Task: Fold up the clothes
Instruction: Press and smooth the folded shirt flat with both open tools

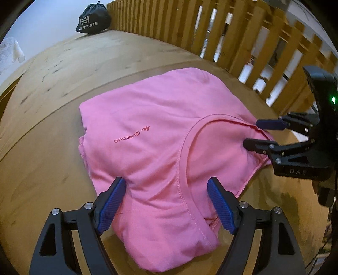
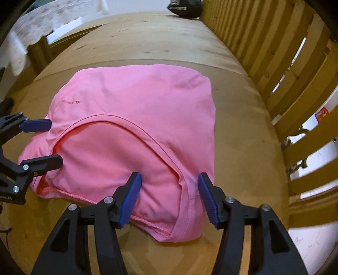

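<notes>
A folded pink shirt (image 1: 160,135) lies on the wooden surface (image 1: 63,84) beside a slatted fence (image 1: 243,36). Left tongs (image 1: 166,190) and right tongs (image 2: 169,186) both stand open over its near edge, gripping nothing. A black bag (image 1: 93,19) sits far back.

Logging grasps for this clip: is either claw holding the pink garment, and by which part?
Nothing is held. Both the left claw and the right claw stand open over the near edge of the folded pink garment.
</notes>
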Motion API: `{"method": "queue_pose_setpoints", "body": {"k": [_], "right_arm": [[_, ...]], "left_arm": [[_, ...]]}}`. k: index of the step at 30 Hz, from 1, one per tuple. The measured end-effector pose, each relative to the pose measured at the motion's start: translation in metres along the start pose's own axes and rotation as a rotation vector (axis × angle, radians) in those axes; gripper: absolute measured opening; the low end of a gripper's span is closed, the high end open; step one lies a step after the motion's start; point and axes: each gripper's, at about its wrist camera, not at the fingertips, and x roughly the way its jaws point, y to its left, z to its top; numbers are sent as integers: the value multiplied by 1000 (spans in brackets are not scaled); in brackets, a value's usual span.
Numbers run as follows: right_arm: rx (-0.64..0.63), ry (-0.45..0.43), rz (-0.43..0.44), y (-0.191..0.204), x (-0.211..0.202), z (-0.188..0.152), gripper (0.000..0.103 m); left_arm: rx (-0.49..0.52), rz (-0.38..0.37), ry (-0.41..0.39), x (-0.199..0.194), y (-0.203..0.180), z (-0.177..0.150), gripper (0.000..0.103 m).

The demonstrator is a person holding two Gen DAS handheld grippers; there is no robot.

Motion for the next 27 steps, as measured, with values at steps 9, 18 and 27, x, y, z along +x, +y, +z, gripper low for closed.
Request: {"method": "queue_pose_setpoints", "body": {"k": [9,18,27], "right_arm": [[74,0,-79,-21,18,27,56],[120,4,-102,-23,15,24,58],[66,-13,-183,-12,2,39,58]], "left_arm": [[-38,10,-2,17,3,37,78],[-27,34,7,23,-4,47,78],[-89,43,18,7,-3,45,77]]}}
